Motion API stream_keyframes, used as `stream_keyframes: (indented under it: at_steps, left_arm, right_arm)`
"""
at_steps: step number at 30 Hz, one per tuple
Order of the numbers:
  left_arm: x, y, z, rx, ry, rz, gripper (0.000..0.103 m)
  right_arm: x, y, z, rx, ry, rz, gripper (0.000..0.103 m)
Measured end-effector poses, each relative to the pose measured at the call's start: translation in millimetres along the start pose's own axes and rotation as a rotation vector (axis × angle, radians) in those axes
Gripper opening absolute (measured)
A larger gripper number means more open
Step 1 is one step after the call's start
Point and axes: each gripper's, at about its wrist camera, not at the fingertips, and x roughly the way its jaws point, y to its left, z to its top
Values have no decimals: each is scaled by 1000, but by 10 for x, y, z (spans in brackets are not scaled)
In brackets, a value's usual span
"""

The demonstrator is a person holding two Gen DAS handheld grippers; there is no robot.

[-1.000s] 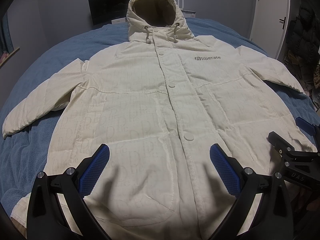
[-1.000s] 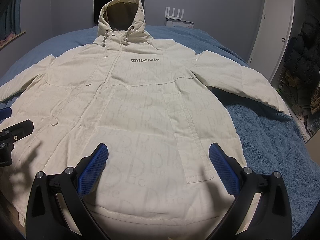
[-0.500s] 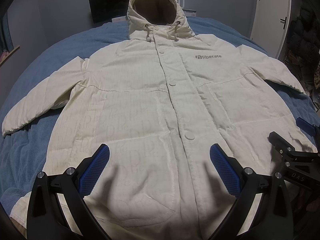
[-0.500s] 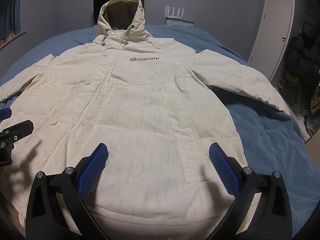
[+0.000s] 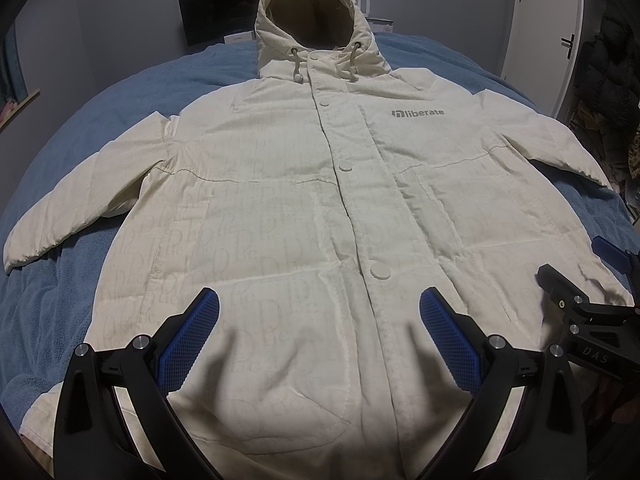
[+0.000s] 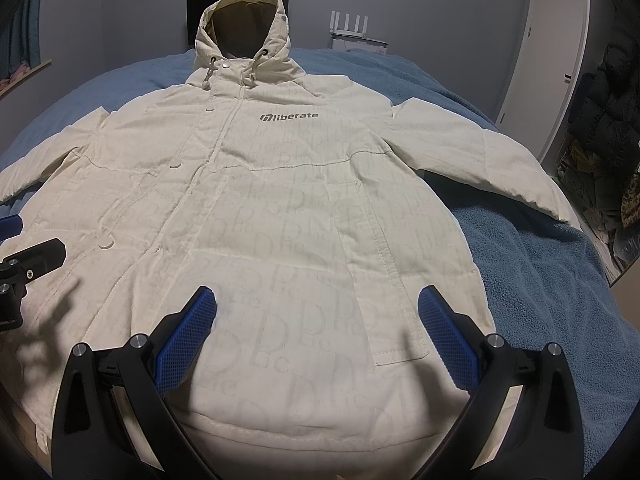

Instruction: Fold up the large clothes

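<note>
A cream hooded coat (image 5: 304, 200) with a grey "liberate" logo lies flat, front up and buttoned, on a blue bed, sleeves spread to both sides. It also fills the right wrist view (image 6: 296, 216). My left gripper (image 5: 318, 332) is open and empty, hovering above the coat's lower left half near the hem. My right gripper (image 6: 316, 328) is open and empty above the lower right half by the pocket. The right gripper shows at the left wrist view's right edge (image 5: 592, 280); the left gripper's finger shows at the right wrist view's left edge (image 6: 32, 260).
The blue fleece bedcover (image 6: 540, 272) extends around the coat. A dark monitor (image 5: 224, 8) stands behind the hood and a white router (image 6: 352, 26) behind the bed. A white door (image 6: 548, 48) and a pile of dark clothes (image 6: 608, 120) are at the right.
Almost nothing has moved. The left wrist view has shifted very slightly; both grippers stay open above the coat's hem.
</note>
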Motion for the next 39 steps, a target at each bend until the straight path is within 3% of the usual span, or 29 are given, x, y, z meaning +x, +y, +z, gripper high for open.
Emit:
stream_keyframes:
  at_steps: [15,21,25,27,33,35,39]
  left_arm:
    - [3,8,5,-1,1,-1,97]
    - [7,35,46,-1,31,-7,97]
    - [-93,49,183,18,-21,22,97]
    - [-119,71,318,17,-30,-9,97]
    - [-117,219,791,18,-108,-4,97]
    - [-66,287,926,6,-138,-11,97]
    - [134,394,1077,-11,-152,-11,97]
  right_arm:
    - [78,25,-60,1,5,0,97]
    - [-27,-63,104,11,1,-2,97]
    - [-169,-319,389,47,-63,-28,97]
    - [-199,-502,536,84,-93,-46,97]
    - [-131,-1179,948,157,-163,-206,97]
    - [-10,-1378,1036,157,-143,-236,97]
    - [421,-1809,1023,263,4,-91,97]
